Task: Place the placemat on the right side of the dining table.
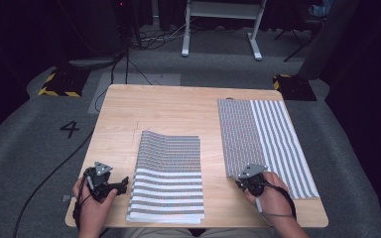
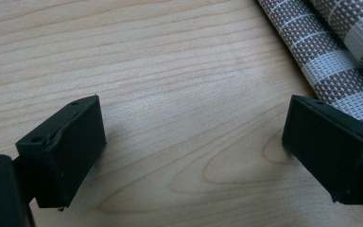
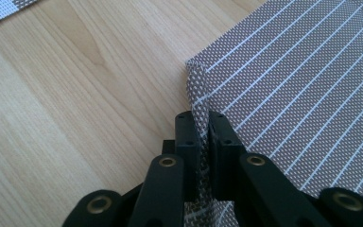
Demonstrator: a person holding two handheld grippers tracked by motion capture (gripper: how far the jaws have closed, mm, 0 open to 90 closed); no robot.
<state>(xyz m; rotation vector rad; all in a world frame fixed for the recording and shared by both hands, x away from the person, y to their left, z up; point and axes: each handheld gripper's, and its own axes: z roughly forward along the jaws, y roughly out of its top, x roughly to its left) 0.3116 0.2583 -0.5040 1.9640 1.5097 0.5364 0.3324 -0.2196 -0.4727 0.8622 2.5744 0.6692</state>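
On a wooden table (image 1: 178,106), the right tool (image 3: 203,127) pinches the striped mat's (image 3: 302,94) corner while the left tool (image 2: 194,146) rests spread beside a folded mat (image 1: 167,173).

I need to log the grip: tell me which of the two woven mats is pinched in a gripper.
The flat mat at the table's right: the right gripper pinches its near-left corner. The folded mat lies free, beside the open left gripper.

Desk (image 1: 168,106): pale wood, visible grain, smooth matt finish. Folded mat (image 1: 167,173) at desk's 6 o'clock: coarse woven mesh cloth, brown-grey with white bands, matt. Flat mat (image 1: 268,144) at 3 o'clock: same open weave, thin white lines, matt. Left claw (image 2: 194,146) and right claw (image 3: 203,137): black matt plastic, brass-coloured rivets. Floor (image 1: 25,148): grey carpet, rough.
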